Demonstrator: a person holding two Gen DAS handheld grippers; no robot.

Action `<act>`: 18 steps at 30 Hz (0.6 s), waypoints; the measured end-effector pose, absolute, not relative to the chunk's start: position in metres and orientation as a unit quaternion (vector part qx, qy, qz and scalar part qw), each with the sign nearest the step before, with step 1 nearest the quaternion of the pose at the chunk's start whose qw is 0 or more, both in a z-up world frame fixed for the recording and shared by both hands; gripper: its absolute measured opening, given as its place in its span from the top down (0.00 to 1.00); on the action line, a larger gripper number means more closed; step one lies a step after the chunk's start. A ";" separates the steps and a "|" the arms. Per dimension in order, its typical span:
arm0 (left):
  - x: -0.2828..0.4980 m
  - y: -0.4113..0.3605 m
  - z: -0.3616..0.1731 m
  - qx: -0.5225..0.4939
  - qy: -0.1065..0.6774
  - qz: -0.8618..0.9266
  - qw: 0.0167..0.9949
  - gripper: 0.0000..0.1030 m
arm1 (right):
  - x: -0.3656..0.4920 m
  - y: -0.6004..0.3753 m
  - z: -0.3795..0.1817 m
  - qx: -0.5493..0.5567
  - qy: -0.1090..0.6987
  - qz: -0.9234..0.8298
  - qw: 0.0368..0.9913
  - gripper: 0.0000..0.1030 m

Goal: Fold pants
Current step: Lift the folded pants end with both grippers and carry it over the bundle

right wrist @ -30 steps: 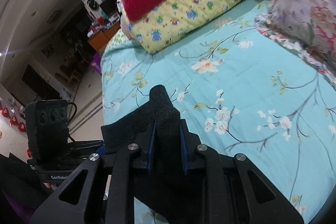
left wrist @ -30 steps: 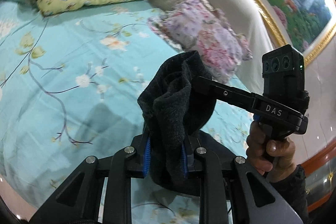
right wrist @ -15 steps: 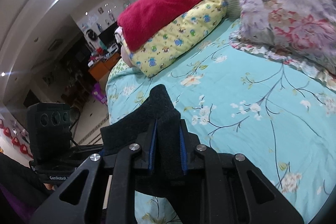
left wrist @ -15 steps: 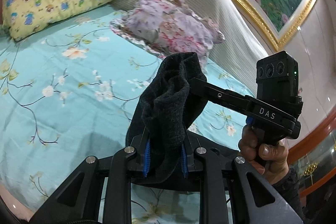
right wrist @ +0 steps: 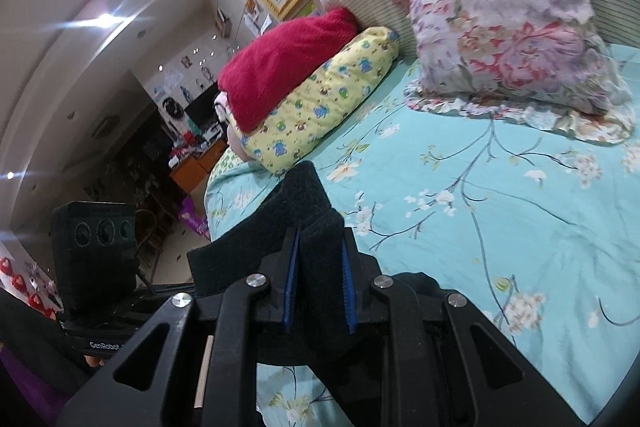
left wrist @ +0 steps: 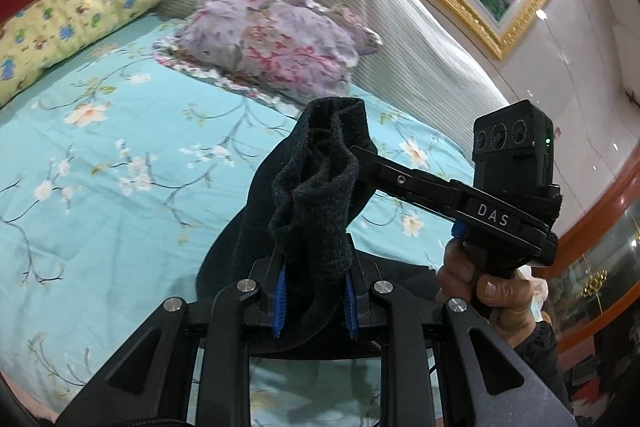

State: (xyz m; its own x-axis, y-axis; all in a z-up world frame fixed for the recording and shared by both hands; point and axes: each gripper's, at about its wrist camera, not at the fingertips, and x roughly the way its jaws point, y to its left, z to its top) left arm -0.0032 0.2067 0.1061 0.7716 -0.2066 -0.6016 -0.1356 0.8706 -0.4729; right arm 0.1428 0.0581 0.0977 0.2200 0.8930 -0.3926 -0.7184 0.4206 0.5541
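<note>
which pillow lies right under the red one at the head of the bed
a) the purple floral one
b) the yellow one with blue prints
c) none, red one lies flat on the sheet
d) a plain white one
b: the red pillow rests on top of the yellow pillow; the purple floral pillow lies apart, against the headboard.

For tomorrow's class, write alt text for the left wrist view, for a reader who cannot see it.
The left tongs clamp a bunched fold of dark pants above a turquoise floral bedsheet. The right tongs grip the same fabric from the right; pillows lie behind.
</note>
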 end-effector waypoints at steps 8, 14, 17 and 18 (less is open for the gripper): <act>0.015 0.165 0.110 -0.220 0.352 -0.058 0.908 0.78 | 0.137 0.008 0.088 0.156 0.329 0.500 0.786 0.80; 0.027 0.129 0.113 -0.196 0.360 -0.082 0.908 0.78 | 0.129 -0.031 0.080 0.186 0.319 0.485 0.793 0.80; 0.031 0.116 0.109 -0.188 0.366 -0.092 0.907 0.78 | 0.125 -0.045 0.077 0.192 0.317 0.477 0.797 0.80; 0.033 0.111 0.108 -0.183 0.369 -0.096 0.906 0.78 | 0.124 -0.048 0.075 0.194 0.317 0.474 0.798 0.80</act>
